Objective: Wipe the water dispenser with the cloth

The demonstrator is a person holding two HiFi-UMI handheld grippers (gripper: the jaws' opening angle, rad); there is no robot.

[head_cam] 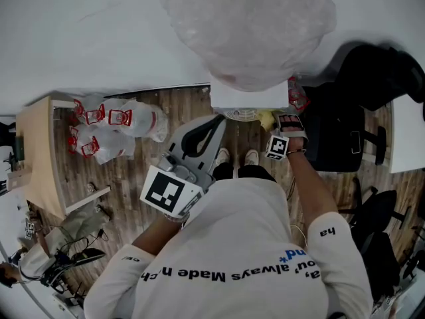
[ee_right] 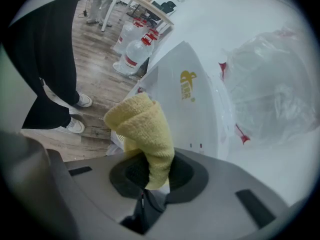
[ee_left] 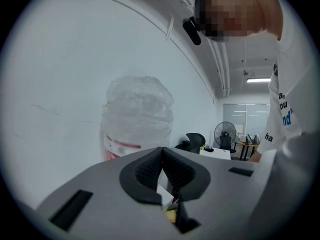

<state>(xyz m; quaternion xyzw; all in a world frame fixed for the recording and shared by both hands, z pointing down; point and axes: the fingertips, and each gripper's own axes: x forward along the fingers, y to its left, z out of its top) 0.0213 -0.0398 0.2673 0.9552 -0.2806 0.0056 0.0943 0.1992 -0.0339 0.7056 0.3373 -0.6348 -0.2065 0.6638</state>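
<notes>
Two grippers, left gripper point(ee_left: 162, 171) jaws together, right gripper point(ee_right: 150, 176) jaws pinching cloth point(ee_right: 142, 129), grip hidden from head view

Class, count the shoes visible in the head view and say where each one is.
2. Both shoes stand on the wood floor in front of the dispenser: one and the other just right of it in the head view. None seems hidden.

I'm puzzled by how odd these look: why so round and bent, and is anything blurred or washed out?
Both gripper views are wide-angle: dark corners, straight lines curved. Left gripper view: a mosaic patch hides a face; the bottle is pale against the white wall. Right gripper view: cloth sharp, dispenser brightly lit. Head view: bottle hazy and near-white.
</notes>
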